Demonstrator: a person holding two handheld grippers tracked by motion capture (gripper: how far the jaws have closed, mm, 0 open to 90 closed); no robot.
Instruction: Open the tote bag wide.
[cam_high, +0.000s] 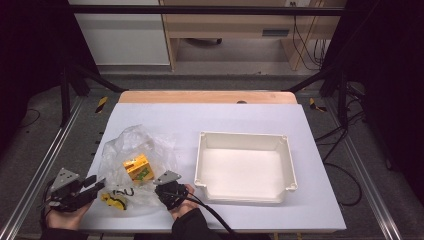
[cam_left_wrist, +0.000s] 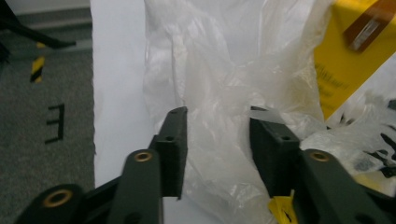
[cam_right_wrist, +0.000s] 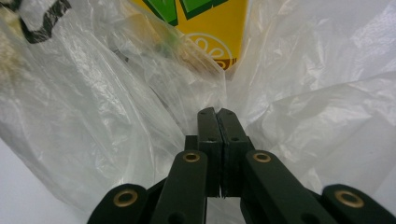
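The bag, a crumpled clear plastic one, lies on the white table just left of the white bin. A yellow box sits inside it, and a smaller yellow-and-black item lies at the bag's near edge; what that item is cannot be told. The bin holds nothing, so as a judgement the work is at its start: the bag is being gripped for opening or emptying, nothing has come out of it, and moving the contents across to the bin is all left to do.

The right gripper is at the bag's near right corner, between the bag and the bin. In the right gripper view its jaws are pressed together with folds of film around their tips, the box's yellow face just beyond; it looks pinched on the bag, though the film between the pads is hard to make out.

The left gripper is at the bag's near left edge. In the left gripper view its jaws stand wide apart with film bulging between them, not clamped.

Both hands come in low from the table's near edge, the forearms angled inward toward the bag.
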